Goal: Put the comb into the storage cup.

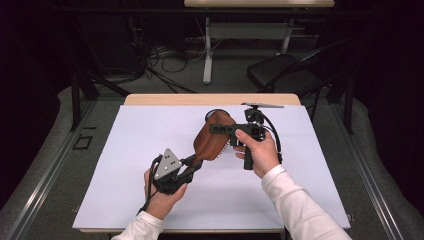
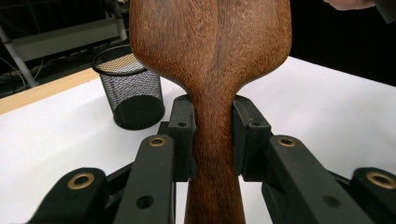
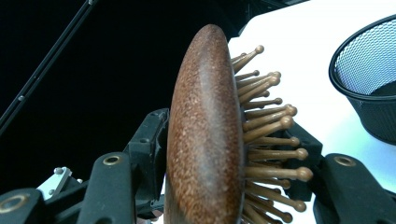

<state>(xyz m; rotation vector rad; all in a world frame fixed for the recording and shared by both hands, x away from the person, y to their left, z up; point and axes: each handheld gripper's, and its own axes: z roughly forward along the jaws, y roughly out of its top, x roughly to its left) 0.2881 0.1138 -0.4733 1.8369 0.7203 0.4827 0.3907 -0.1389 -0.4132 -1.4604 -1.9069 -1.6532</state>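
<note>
One wooden hairbrush (image 1: 212, 137) is held above the counter (image 1: 130, 165). One black mesh cup (image 2: 130, 86) stands on that one white counter. Two tongs are in play, left tongs (image 1: 192, 164) and right tongs (image 1: 220, 129). One dark chair (image 1: 285, 70) stands beyond.

Smooth grained wooden hairbrush (image 2: 210, 51) with wooden pins; black wire-mesh metal basket (image 2: 130, 88).

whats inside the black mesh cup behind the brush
Nothing shows inside the mesh cup: its far inner wall and dark interior look bare. Its floor is hidden by the near wall, and the hairbrush covers nothing of it.
</note>
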